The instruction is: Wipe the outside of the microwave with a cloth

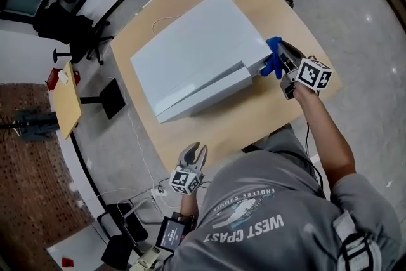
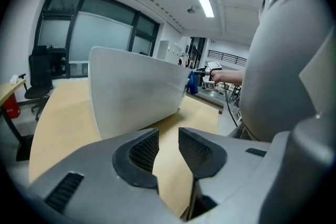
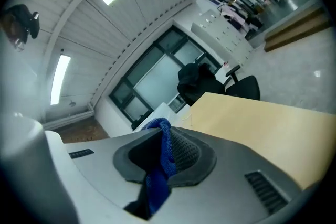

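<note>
Left tool [image 1: 194, 150], jaws apart and empty, meets the tan bench [image 1: 244, 118] edge. Right tool [image 1: 283, 61] clamps cloth [image 1: 273, 64] against microwave [image 1: 196, 54]. Chairs [image 1: 66, 28] beyond.

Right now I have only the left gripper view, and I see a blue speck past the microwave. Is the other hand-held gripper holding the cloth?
Observer: Yes. The right gripper view shows the right hand-held gripper shut on a blue cloth that hangs down between its jaws.
Operator: Where is that against the microwave?
Observer: In the head view the blue cloth is at the right-hand end of the microwave, near its front corner. I can't confirm contact.
Operator: And my own gripper?
Observer: The head view puts the left hand-held gripper at the near edge of the table, apart from the microwave.
</note>
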`<state>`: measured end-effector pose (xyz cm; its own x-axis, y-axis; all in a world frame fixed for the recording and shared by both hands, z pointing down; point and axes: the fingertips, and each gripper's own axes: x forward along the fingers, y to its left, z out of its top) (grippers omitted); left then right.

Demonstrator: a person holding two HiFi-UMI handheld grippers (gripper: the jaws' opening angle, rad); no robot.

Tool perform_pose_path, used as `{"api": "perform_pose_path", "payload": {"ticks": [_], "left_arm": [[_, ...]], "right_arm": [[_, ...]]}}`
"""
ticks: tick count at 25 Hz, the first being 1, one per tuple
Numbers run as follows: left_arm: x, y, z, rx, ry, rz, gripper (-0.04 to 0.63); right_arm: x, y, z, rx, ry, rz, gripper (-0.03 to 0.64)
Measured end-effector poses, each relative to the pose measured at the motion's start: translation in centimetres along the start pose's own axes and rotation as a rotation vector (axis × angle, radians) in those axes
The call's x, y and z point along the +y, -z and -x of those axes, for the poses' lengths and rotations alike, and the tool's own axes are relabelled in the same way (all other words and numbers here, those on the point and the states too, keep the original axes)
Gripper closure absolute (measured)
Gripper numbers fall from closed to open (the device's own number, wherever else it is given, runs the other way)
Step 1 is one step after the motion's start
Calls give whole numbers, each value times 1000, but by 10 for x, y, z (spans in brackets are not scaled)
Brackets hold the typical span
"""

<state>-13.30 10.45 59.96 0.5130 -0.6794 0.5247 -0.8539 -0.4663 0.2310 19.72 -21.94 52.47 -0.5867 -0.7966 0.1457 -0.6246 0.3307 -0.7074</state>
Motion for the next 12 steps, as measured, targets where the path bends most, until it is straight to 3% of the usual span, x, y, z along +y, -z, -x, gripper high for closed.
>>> {"api": "perform_pose_path", "payload": {"ticks": [5, 7, 12], "left_arm": [[-9, -2, -48, 43, -75, 89, 466], [-12, -8, -66, 47, -109, 118, 466], [-23, -24, -92, 47, -205, 185, 466]], "right_arm": [[-3, -4, -29, 70, -82, -20, 565], [-3, -11, -46, 103, -153, -2, 563], [-20, -37, -159, 178, -308, -25, 563]]}}
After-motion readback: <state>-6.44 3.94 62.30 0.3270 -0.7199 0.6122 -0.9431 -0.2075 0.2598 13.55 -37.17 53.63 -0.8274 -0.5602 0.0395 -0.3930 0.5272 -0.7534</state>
